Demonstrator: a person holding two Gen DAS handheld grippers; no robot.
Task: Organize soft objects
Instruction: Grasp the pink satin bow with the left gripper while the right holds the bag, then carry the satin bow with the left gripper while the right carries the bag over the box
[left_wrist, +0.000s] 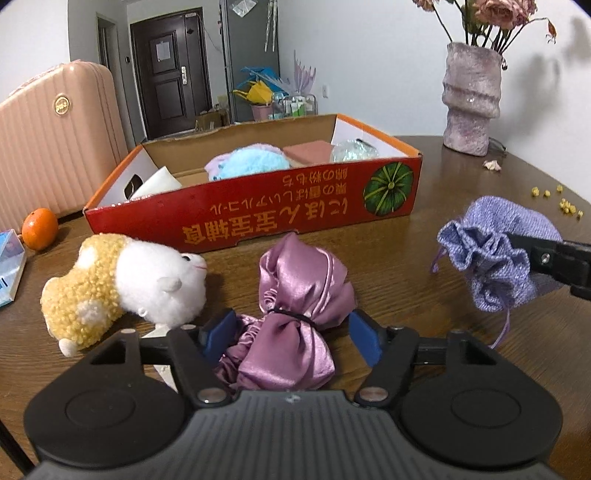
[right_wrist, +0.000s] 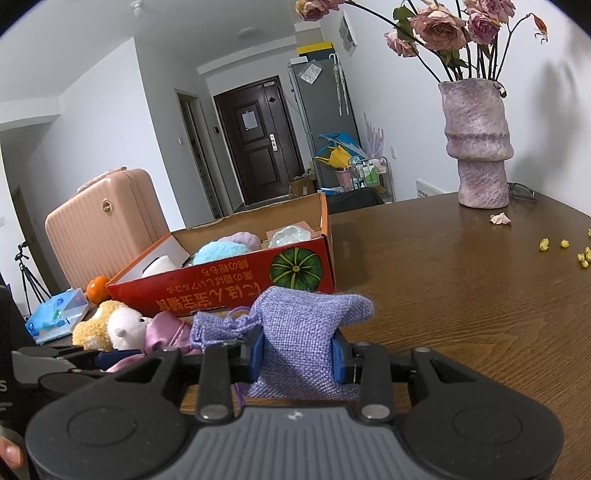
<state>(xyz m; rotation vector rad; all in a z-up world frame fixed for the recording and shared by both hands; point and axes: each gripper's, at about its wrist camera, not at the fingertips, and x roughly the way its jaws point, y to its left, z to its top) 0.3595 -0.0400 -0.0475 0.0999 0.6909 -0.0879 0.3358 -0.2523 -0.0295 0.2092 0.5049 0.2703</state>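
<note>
Left gripper (left_wrist: 291, 338): we see its jaws spread around the satin bag (left_wrist: 295, 306), pads not pressing (bag lies on the table (left_wrist: 424, 295)).
Right gripper (right_wrist: 297, 356): pinching the lilac pouch (right_wrist: 299, 339).
Box (left_wrist: 295, 218): just behind the bag.

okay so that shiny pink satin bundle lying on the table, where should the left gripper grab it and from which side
Grip the shiny pink satin bundle at its cinched waist, where the black elastic band gathers it narrow. Come from the near side, angled down, the left gripper straddling that waist. The puffy ends either side would probably slip or bunch.
</note>
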